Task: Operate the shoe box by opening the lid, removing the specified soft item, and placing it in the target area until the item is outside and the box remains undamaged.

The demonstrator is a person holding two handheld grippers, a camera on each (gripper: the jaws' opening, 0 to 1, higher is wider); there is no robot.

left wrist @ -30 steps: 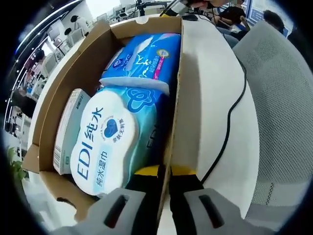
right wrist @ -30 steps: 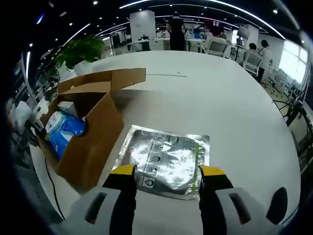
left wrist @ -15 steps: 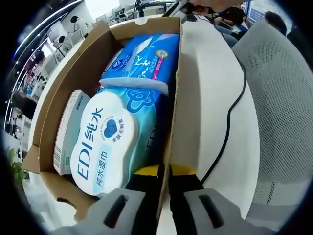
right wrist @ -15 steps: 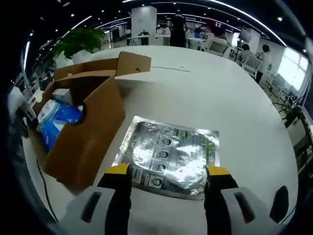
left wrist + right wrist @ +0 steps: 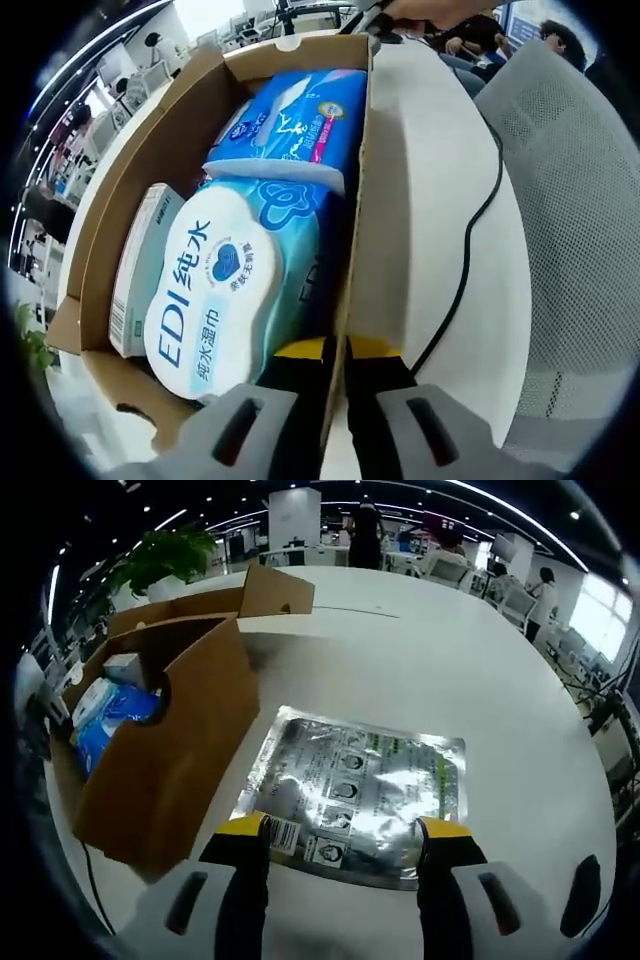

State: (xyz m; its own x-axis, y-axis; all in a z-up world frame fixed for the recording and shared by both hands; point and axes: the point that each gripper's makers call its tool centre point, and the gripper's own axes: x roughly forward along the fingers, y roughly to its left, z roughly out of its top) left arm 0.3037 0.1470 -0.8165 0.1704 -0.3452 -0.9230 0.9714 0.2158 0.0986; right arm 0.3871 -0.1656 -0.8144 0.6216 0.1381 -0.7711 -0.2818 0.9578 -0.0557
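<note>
An open cardboard shoe box (image 5: pixel 130 190) holds a white-and-teal wet-wipe pack (image 5: pixel 225 290), a blue soft pack (image 5: pixel 290 125) and a small white carton (image 5: pixel 140 265). My left gripper (image 5: pixel 338 350) is shut on the box's right side wall, one jaw inside and one outside. In the right gripper view the same box (image 5: pixel 170 770) stands at the left, lid flap (image 5: pixel 275 592) folded back. A silver foil packet (image 5: pixel 355 790) lies flat on the white table (image 5: pixel 500 680) beside the box. My right gripper (image 5: pixel 344 830) is open, its yellow tips at the packet's near edge.
A black cable (image 5: pixel 470 250) runs over the table right of the box, and a grey mesh chair (image 5: pixel 580 200) stands past the table edge. A potted plant (image 5: pixel 165 555) is behind the box. People and desks fill the far background.
The right gripper's camera has come a little closer to the foil packet, which looks larger; the packet lies where it was. The left gripper holds the box wall unmoved.
</note>
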